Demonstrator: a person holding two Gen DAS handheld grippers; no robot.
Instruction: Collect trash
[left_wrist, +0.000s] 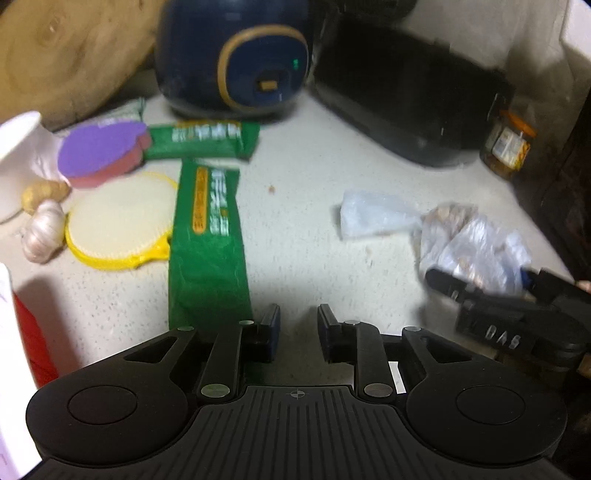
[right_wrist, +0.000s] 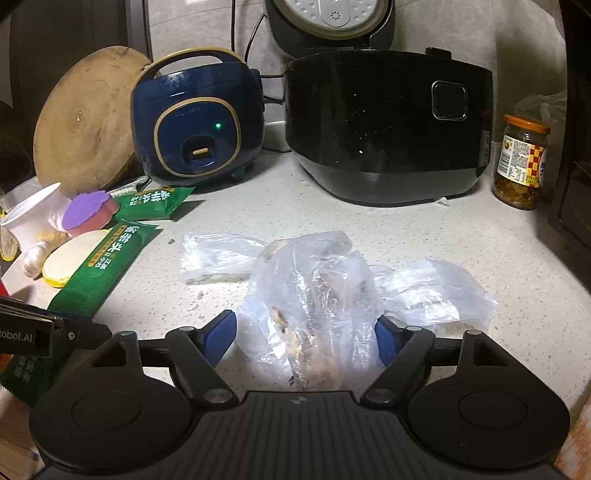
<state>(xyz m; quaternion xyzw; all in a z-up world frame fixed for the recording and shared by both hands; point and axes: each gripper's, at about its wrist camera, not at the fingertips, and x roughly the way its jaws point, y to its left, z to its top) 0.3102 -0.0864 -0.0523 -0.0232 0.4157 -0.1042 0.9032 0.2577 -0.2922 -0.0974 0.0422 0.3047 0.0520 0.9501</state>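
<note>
A crumpled clear plastic bag (right_wrist: 314, 288) with brown scraps inside lies on the speckled counter (right_wrist: 517, 258). My right gripper (right_wrist: 304, 325) stands wide open around it, its blue pads at the bag's sides and not squeezing it. The left wrist view shows the same bag (left_wrist: 472, 243) and right gripper (left_wrist: 480, 280) at the right. A flatter clear bag (right_wrist: 218, 254) lies to its left. Two green wrappers (left_wrist: 207, 236) (left_wrist: 199, 140) lie left of centre. My left gripper (left_wrist: 298, 314) hovers over bare counter beside the long wrapper, its jaws a narrow gap apart with nothing between them.
At the back stand a blue rice cooker (right_wrist: 195, 122), a black cooker (right_wrist: 388, 129), a jar (right_wrist: 522, 166) and a wooden board (right_wrist: 85, 118). On the left lie a purple sponge (left_wrist: 99, 151), a yellow brush (left_wrist: 122, 218), garlic (left_wrist: 42, 232) and a white cup (left_wrist: 18, 162).
</note>
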